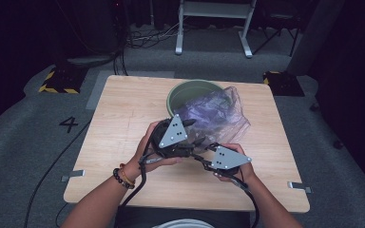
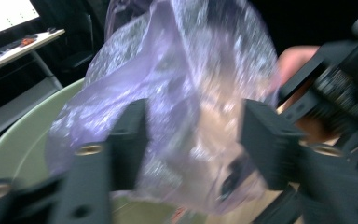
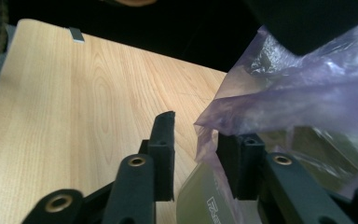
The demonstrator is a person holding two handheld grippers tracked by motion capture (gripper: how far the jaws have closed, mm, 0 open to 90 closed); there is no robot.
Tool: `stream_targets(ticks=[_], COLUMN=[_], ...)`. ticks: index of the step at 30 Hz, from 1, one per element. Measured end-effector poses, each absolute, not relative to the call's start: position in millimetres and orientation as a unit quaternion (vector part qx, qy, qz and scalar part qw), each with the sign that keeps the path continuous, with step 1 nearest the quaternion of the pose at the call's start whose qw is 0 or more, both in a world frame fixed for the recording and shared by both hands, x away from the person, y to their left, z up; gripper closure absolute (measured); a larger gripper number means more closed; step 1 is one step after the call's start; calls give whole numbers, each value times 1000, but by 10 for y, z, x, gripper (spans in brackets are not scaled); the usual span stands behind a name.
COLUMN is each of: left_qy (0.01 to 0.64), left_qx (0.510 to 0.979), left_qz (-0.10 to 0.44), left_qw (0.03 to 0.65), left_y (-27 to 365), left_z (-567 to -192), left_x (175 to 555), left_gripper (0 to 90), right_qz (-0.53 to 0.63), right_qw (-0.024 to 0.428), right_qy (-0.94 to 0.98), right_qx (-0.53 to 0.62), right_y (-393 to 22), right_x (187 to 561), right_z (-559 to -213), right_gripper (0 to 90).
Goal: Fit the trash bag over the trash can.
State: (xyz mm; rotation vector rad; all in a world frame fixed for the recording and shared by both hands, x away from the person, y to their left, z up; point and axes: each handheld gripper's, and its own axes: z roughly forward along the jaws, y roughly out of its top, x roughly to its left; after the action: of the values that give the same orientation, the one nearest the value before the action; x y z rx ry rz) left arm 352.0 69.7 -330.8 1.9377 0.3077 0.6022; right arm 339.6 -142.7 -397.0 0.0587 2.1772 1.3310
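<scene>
The only writing I can read is a black figure 4 [image 1: 68, 124] on the grey floor left of the table [image 1: 123, 142]; some pale print shows low in my right gripper view, under the plastic, too cut off to make out. The thin purple-tinted plastic bag [image 1: 216, 114] lies crumpled partly inside and over the near right rim of the green bowl [image 1: 180, 92], which stands toward the far middle of the wooden table. My left gripper [image 2: 191, 140] has the bag's film bunched between its two black jaws, but blur keeps me from saying whether the pads press on it. My right gripper [image 3: 196, 154] stands parted, with a corner of the bag hanging in the gap beside one jaw and the other jaw clear of it, so that one grasps nothing. In the high view both of my hands sit close together just in front of the bowl. Beyond the table stand a white frame [image 1: 214, 23] and yellow-black striped floor blocks [image 1: 57, 80].
</scene>
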Motion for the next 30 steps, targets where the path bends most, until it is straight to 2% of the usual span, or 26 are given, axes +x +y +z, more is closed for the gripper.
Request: stream_targets(ticks=[2,7,11,19,20,21,26,27,30], left_qy=[120,110,113,117,116,118,116,115,102], left_qx=[809,802,801,793,790,789,776,776,779], left_qz=[254,271,269,264,263,261,252,245,235], left_qw=[516,521,523,537,541,543,567,569,572], left_y=[731,854,957,1091,1097,1097,1047,1019,921], left_z=[-3320,-3357,-3399,-3391,-3389,-3386,-3360,-3353,-3325], left_x=[3543,3573,3611,3586,3573,3562,3471,3455,3410], left_gripper=[604,878,900,893,830,712,332,276,220], right_qz=[507,518,534,564,569,578,572,567,567], right_qw=[292,291,287,292,293,294,306,307,285], right_qy=[810,803,792,765,759,749,730,730,729], right_qx=[29,47,67,111,122,138,215,226,256], right_y=[-1478,-1635,-1811,-2265,-2326,-2427,-2714,-2734,-2802], right_x=[3382,3338,3313,3276,3274,3276,3410,3447,3620], right_z=[-3969,-3959,-3910,-3792,-3773,-3739,-3651,-3650,-3667], right_gripper=[614,513,452,437,433,423,340,316,289])
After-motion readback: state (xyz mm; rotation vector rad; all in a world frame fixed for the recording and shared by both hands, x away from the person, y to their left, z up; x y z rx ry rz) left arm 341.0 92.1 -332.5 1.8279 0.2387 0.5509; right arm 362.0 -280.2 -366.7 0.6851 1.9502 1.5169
